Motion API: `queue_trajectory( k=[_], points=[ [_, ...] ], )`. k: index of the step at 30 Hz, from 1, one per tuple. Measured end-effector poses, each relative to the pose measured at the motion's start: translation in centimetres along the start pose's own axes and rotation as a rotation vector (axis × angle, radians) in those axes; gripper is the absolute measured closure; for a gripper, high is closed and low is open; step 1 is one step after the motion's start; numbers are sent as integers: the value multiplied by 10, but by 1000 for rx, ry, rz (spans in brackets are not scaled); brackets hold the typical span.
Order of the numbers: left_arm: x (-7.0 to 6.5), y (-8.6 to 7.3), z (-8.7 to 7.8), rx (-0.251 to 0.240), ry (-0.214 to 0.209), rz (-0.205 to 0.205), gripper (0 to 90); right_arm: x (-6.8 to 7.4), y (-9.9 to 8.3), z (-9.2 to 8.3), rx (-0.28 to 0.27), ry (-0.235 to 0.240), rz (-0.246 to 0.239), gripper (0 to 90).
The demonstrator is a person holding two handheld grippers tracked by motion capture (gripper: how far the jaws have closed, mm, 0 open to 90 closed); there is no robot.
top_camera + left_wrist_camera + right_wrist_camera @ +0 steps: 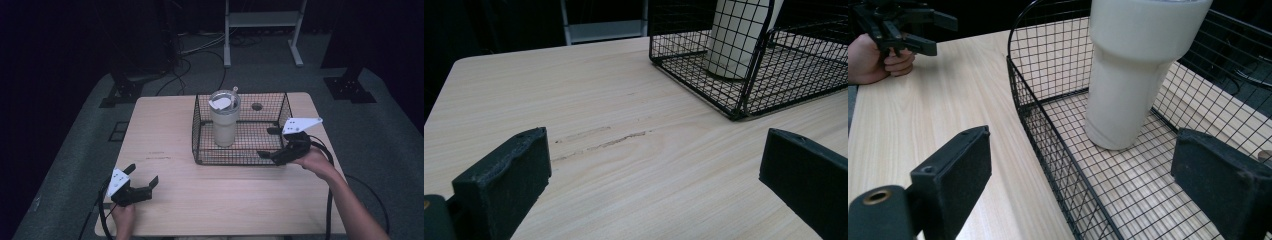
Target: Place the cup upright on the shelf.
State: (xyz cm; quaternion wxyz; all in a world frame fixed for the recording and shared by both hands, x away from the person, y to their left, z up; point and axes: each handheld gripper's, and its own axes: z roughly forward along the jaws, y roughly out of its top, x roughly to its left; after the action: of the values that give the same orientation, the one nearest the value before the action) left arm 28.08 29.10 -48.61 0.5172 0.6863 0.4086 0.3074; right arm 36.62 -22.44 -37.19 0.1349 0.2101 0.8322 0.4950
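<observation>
Inside the wire basket [240, 150], tumbler [223, 120] upright, just beyond right claw [272, 142], jaws spread wide.

Pale wooden table with rounded corners [165, 135], faint scratch marks in its grain [599, 142], grey carpeted floor [390, 145], black cables trailing on the floor [185, 70], white metal frame legs behind [227, 45], dark stand bases [347, 87].

cream tumbler [223, 122], blk mesh basket [240, 155]
</observation>
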Motion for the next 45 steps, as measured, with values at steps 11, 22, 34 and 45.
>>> queue_trajectory(
  k=[11, 22, 34, 45],
  points=[
    [0, 0, 0, 0, 1, 3, 0, 11, -16, -5, -8, 19, 9, 88],
    [0, 0, 0, 1, 2, 4, 0, 16, -34, -8, -7, 29, 39, 88],
    [-1, 0, 0, 7, 4, 7, 0, 26, -50, -15, -15, 30, 47, 88],
    [0, 0, 0, 8, 4, 6, 0, 34, -66, -23, -31, 22, 68, 88]
  ],
)
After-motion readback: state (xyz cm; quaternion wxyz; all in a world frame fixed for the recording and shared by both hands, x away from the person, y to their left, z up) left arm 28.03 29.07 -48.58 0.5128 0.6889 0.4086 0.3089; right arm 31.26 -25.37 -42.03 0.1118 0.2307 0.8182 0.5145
